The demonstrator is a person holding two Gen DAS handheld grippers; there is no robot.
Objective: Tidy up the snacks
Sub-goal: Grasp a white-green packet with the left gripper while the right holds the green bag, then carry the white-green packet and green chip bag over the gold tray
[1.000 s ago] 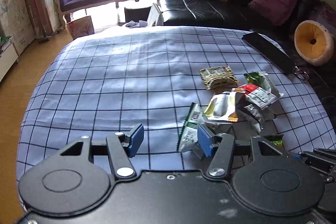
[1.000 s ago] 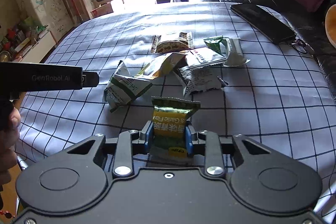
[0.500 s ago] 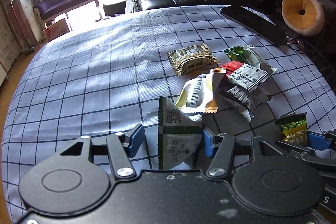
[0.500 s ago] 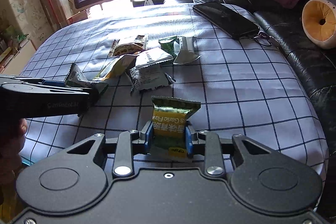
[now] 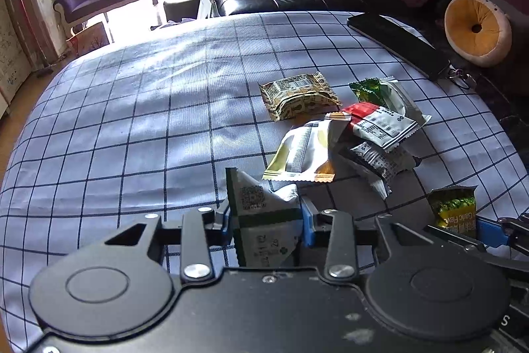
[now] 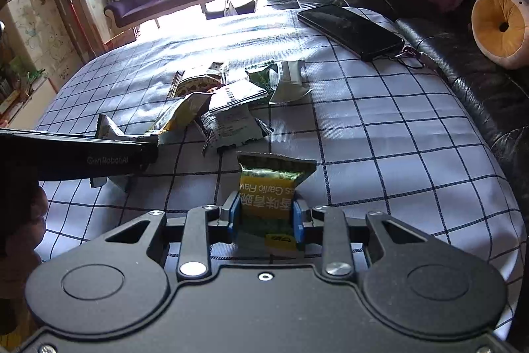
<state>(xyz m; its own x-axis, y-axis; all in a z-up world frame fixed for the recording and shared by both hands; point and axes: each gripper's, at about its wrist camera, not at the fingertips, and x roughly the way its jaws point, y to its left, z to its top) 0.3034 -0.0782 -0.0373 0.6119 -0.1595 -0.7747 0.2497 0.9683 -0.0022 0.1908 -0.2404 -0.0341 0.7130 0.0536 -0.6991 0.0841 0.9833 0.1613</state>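
The left gripper [image 5: 266,225] is closing its blue pads onto a white-and-green crinkled foil snack packet with a printed square code [image 5: 261,214], low in the centre of the left wrist view; its jaws have just been coming together, and the packet is now pinched between them. The right gripper [image 6: 264,219] is clamping a green-and-yellow garlic-flavour snack bag [image 6: 269,191] at the bottom centre of its own view, the bag standing upright between the pads.

The rest of the snacks are lying in a loose heap in the middle of the blue-and-white checked cloth [image 5: 132,121]: a tan patterned wrapped biscuit pack [image 5: 299,95], a white-and-yellow pouch [image 5: 302,154], a red-and-white sachet [image 5: 377,123] and others overlapping them. A black slab-like device [image 5: 396,43] is sitting at the upper right, well apart.

To do this step well, I judge the left grip should be confirmed firm before lifting, since thin foil is likely to slip or buckle. Both packets are probably best carried clear of the heap, keeping the two grippers from crossing.
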